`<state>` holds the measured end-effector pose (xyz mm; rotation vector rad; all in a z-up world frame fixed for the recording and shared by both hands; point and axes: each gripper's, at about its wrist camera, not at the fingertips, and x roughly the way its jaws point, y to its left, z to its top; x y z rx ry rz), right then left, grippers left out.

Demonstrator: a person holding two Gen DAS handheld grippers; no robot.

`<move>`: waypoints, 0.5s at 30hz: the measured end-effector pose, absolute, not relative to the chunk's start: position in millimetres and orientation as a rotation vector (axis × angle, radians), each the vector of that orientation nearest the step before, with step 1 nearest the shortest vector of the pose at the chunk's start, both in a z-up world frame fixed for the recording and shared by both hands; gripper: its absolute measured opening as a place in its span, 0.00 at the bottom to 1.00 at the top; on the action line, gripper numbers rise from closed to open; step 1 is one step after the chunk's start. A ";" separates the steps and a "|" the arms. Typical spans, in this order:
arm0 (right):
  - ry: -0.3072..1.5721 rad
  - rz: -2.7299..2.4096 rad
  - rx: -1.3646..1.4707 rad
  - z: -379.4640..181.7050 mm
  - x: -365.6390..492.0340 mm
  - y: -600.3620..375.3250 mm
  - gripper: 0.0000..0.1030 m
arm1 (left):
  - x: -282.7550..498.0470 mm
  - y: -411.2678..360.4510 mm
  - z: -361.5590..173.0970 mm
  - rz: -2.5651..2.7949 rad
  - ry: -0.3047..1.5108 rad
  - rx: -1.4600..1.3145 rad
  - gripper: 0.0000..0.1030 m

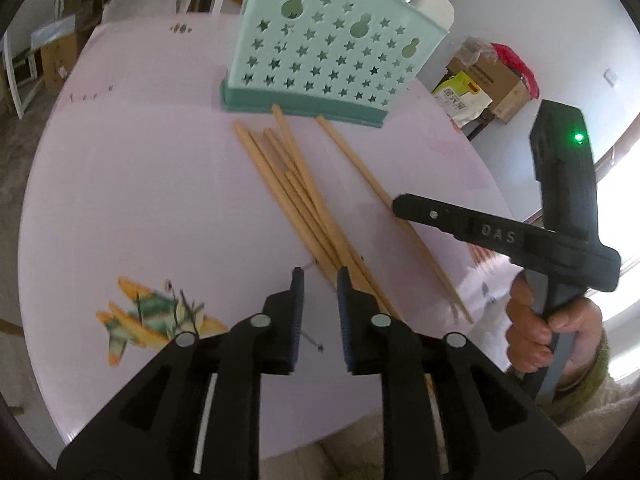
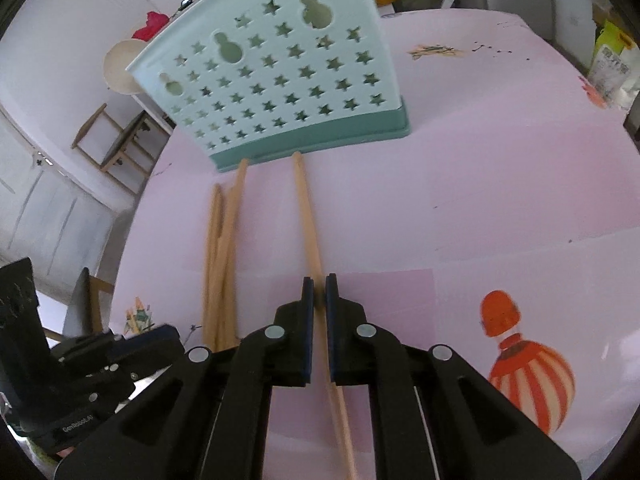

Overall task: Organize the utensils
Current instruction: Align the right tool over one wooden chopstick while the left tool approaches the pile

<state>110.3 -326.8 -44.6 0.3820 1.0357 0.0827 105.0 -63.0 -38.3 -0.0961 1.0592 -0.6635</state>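
**Chopsticks still on the table; one in the grip, none yet seen in the holder**

The pale green utensil holder, pierced with stars, stands upright at the far side of the pink table. No chopstick shows through its holes or above its rim (its inside is not visible from here, so this is a judgement). A loose bundle of wooden chopsticks lies flat on the table, tips reaching to the holder's darker base. One single chopstick lies apart from the bundle, to its right.

The right gripper has its fingers drawn together on that single chopstick, clamped near its nearer part; the far tip sits just before the holder's base. The left gripper hovers over the near end of the bundle with its fingers a little apart and nothing held between them.

By appearance the sorting has barely begun: the gripped chopstick must still be lifted, stood up and dropped in, and the whole bundle remains.
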 end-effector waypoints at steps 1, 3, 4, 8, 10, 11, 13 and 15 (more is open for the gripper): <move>1.034 0.077 0.375 -42.6 109.6 -329.5 0.06 | 107.0 -65.7 -38.1 -0.657 1.055 -0.087 0.17; 1.012 0.085 0.365 -35.6 107.0 -332.0 0.06 | 110.4 -73.1 -41.2 -0.649 1.049 -0.064 0.21; 1.004 0.085 0.356 -32.1 105.6 -333.1 0.07 | 111.2 -77.1 -43.6 -0.642 1.050 -0.048 0.22; 0.993 0.098 0.352 -24.9 104.5 -333.8 0.07 | 112.2 -93.8 -47.1 -0.621 1.009 0.032 0.30; 0.998 0.128 0.357 -23.0 105.5 -332.0 0.07 | 112.6 -98.8 -47.2 -0.617 0.999 0.048 0.34; 0.998 0.144 0.354 -22.1 106.5 -329.0 0.08 | 112.7 -101.0 -47.3 -0.615 0.994 0.058 0.36; 1.001 0.166 0.340 -21.9 111.2 -321.5 0.08 | 112.5 -103.5 -47.4 -0.603 0.982 0.086 0.36; 1.005 0.176 0.338 -22.8 112.8 -318.3 0.08 | 111.9 -104.3 -46.9 -0.577 0.970 0.118 0.36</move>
